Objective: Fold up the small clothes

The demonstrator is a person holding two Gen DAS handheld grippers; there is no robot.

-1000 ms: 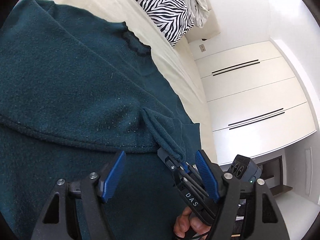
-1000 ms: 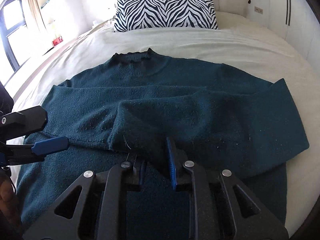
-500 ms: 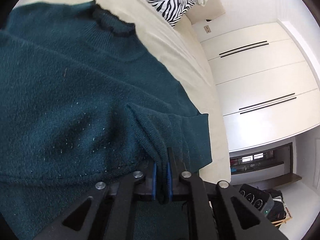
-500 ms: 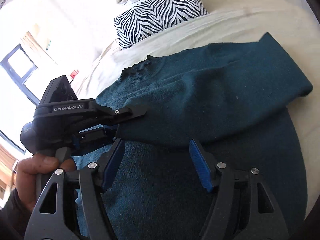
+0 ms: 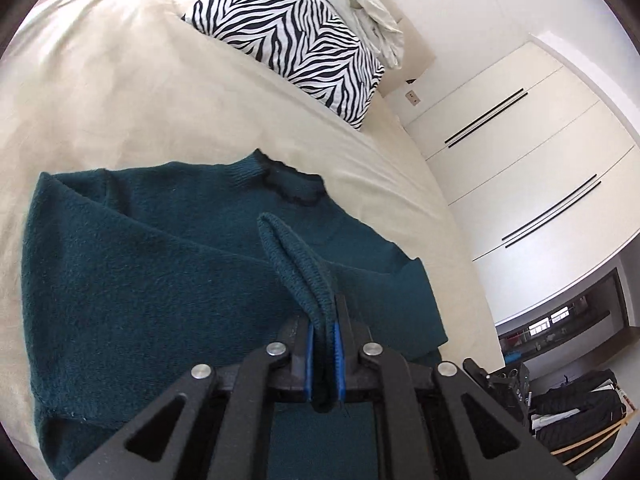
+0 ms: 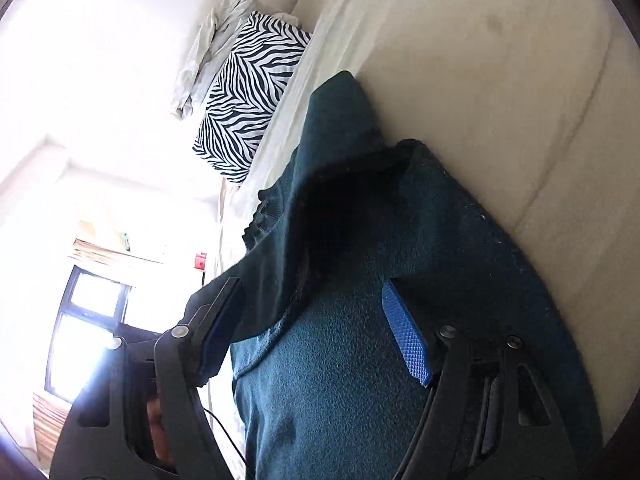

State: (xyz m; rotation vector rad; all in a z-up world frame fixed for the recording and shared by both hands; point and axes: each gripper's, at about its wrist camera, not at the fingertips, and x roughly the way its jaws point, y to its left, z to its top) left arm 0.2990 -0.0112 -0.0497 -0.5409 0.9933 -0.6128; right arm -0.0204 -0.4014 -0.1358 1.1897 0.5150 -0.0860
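Left wrist view: sweater (image 5: 168,280) fills lower-centre frame, spread on bed (image 5: 120,92). Cuff (image 5: 296,264) is pinched tight in our left gripper (image 5: 322,364), jaws near closed on it. We'd carry it across low, w/o dragging the body. Right gripper (image 6: 320,332) gapes wide, straddling fabric, holding nothing.

I see a dark teal sweater (image 5: 140,280) on a cream bed (image 5: 120,100). The pillow (image 5: 296,40) is black-and-white zebra striped. My grippers are black with blue pads (image 6: 406,340). The wardrobe (image 5: 520,152) is white with thin black lines.
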